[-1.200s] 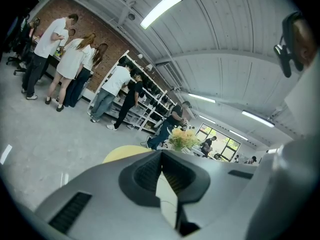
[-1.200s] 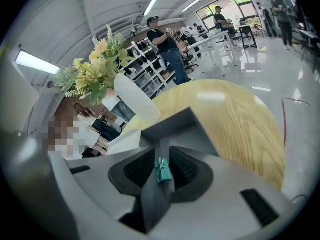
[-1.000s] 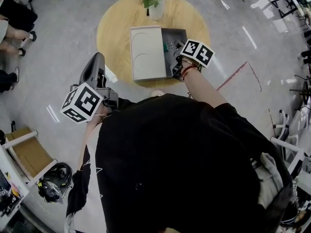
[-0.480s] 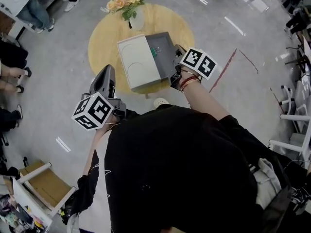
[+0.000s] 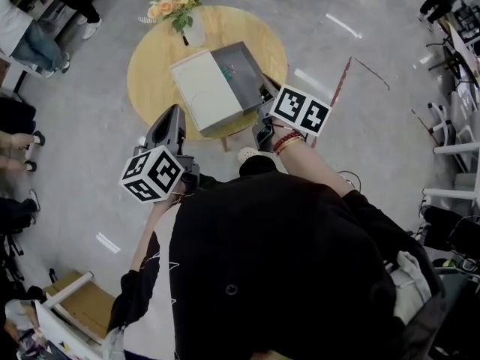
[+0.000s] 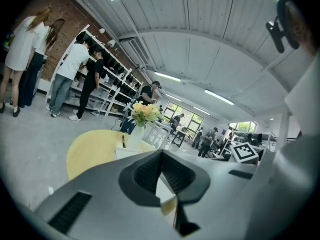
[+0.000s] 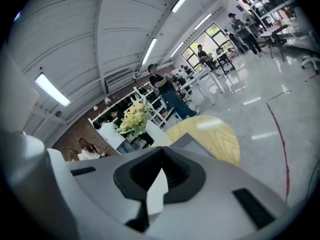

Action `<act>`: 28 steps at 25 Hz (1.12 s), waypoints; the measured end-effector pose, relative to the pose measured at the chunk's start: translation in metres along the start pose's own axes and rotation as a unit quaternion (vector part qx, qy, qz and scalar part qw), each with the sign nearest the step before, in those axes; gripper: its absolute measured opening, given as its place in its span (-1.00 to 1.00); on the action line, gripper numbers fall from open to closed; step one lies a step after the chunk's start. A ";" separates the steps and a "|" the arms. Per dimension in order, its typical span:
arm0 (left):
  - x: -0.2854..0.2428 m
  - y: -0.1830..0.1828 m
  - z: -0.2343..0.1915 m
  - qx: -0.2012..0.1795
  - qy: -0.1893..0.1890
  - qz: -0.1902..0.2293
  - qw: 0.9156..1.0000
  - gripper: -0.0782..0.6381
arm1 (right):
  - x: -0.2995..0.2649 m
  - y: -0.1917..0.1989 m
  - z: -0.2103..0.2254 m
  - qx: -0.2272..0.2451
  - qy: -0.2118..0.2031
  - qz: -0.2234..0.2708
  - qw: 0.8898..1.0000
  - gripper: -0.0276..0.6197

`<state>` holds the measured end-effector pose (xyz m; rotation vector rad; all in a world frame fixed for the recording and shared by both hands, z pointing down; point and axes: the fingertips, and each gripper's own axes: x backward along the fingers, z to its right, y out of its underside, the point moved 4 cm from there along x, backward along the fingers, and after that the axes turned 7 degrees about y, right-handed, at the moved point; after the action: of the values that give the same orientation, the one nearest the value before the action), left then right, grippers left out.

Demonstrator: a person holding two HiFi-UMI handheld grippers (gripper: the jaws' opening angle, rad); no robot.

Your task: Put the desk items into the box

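Note:
A grey box stands on the round wooden table, its white lid lying over its left part. A small green item lies inside. My right gripper hovers at the box's near right corner, jaws shut with nothing between them. My left gripper points at the table's near edge, left of the box; its pads meet and hold nothing. A black pen lies on the table beside the vase.
A vase of flowers stands at the table's far edge. People stand by the shelves and sit at the left. A red line marks the floor to the right. Chairs stand far right.
The right gripper has drawn back out of the box toward me, risen, and its jaws have shut. The left gripper has moved closer to the table's near edge.

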<state>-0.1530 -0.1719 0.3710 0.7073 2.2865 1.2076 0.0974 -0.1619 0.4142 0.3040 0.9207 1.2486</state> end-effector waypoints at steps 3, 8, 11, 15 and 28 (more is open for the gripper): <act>0.003 0.008 0.003 -0.011 0.006 -0.012 1.000 -0.75 | 0.017 0.005 -0.004 0.030 -0.001 0.020 0.999 -0.90; 0.006 0.021 0.008 -0.022 0.015 -0.032 0.999 -0.76 | 0.032 0.015 0.001 0.048 0.015 0.025 0.998 -0.90; 0.007 0.028 0.009 -0.024 0.015 -0.037 0.999 -0.75 | 0.041 0.019 0.009 0.067 0.033 0.027 0.997 -0.90; 0.008 0.035 0.010 -0.023 0.013 -0.039 0.999 -0.76 | 0.050 0.023 0.015 0.095 0.048 0.026 0.994 -0.90; 0.005 0.052 0.016 -0.012 0.019 -0.044 0.999 -0.75 | 0.057 0.034 0.015 0.136 0.045 0.012 0.990 -0.90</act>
<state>-0.1356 -0.1338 0.4057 0.5740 2.3044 1.2158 0.0867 -0.0949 0.4215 0.4790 1.1705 1.1660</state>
